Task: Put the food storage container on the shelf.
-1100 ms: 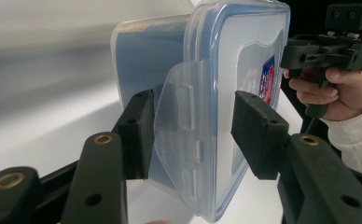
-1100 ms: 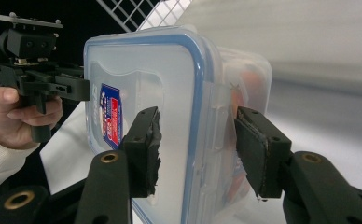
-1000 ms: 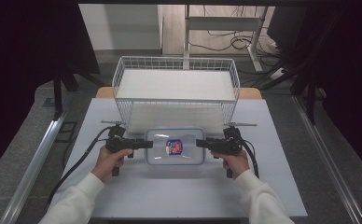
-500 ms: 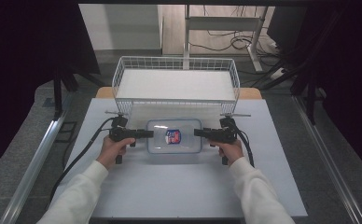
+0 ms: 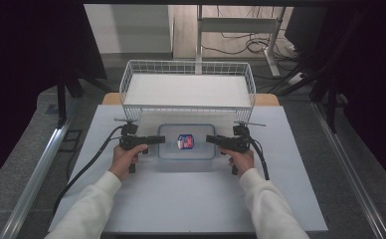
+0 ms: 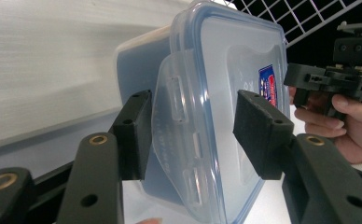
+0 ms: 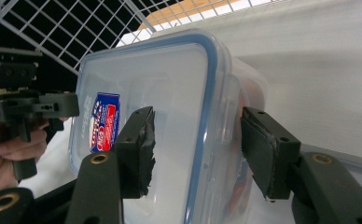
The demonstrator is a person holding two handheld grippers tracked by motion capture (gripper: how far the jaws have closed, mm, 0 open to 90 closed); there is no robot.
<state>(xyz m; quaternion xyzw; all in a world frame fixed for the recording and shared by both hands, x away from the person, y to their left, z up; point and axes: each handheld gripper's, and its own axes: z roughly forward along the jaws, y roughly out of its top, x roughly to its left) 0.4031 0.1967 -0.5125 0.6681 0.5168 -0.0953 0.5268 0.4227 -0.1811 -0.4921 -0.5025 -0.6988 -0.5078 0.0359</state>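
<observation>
A clear plastic box [image 5: 173,147] with a blue-rimmed lid and a red and blue label stands on the white table, just in front of the wire basket. My left gripper [image 5: 162,140] is at its left end and my right gripper [image 5: 209,139] at its right end, both pointing inward. In the left gripper view the jaws [image 6: 195,130] straddle the lid's edge and side flap [image 6: 179,116], with a gap at the pad over the lid. In the right gripper view the jaws [image 7: 198,144] have just been opening, and the box's [image 7: 160,79] end sits between them, with neither pad pressing on it.
A white wire basket [image 5: 188,67] stands at the far side of the table [image 5: 181,199], close behind the box. Black cables trail from both grippers towards the near edge. Dark curtains and metal rails flank the table.
Both hands and the box have moved away from the person, towards the basket. The box now rests closer to the basket's front.
</observation>
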